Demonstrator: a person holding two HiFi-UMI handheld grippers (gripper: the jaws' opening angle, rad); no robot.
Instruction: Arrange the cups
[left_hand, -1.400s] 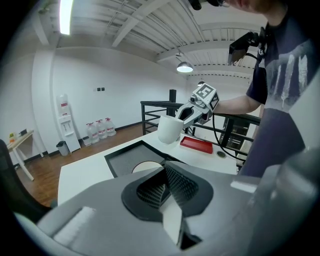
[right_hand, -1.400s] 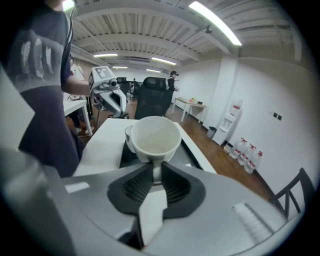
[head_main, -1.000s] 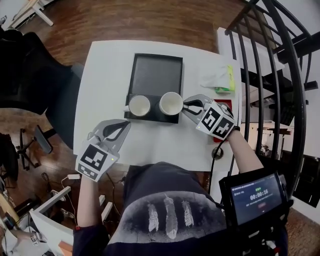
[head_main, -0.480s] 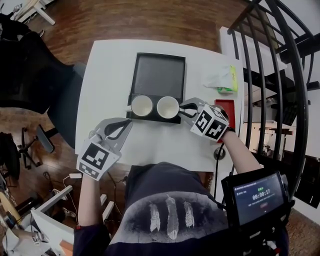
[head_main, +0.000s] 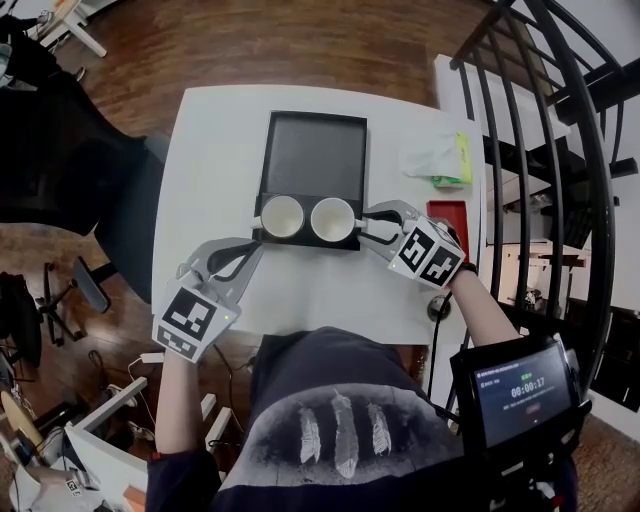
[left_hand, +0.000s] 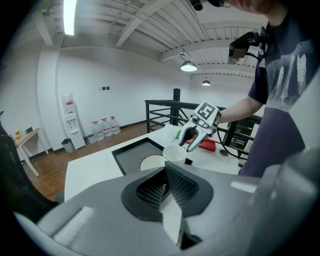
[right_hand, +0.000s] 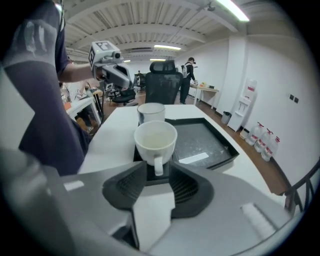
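Two white cups stand side by side on the near edge of the black tray (head_main: 312, 160): the left cup (head_main: 282, 215) and the right cup (head_main: 332, 219). My right gripper (head_main: 368, 222) is at the right cup's handle. In the right gripper view that cup (right_hand: 155, 139) stands just ahead, and its handle (right_hand: 158, 165) lies between the jaws with a gap on each side; the jaws have just been opening, so the right gripper (right_hand: 159, 170) is open. The other cup (right_hand: 151, 112) stands behind it. My left gripper (head_main: 248, 248) hovers shut and empty over the table, left of the tray's near edge.
The white table (head_main: 215, 170) carries a green-and-white packet (head_main: 440, 160) and a red object (head_main: 447, 213) at its right edge. A black railing (head_main: 545, 120) runs along the right, and a dark office chair (head_main: 70, 150) stands to the left.
The right gripper carried its cup leftwards until it stood next to the other cup, then its jaws spread off the handle. The left gripper stayed put.
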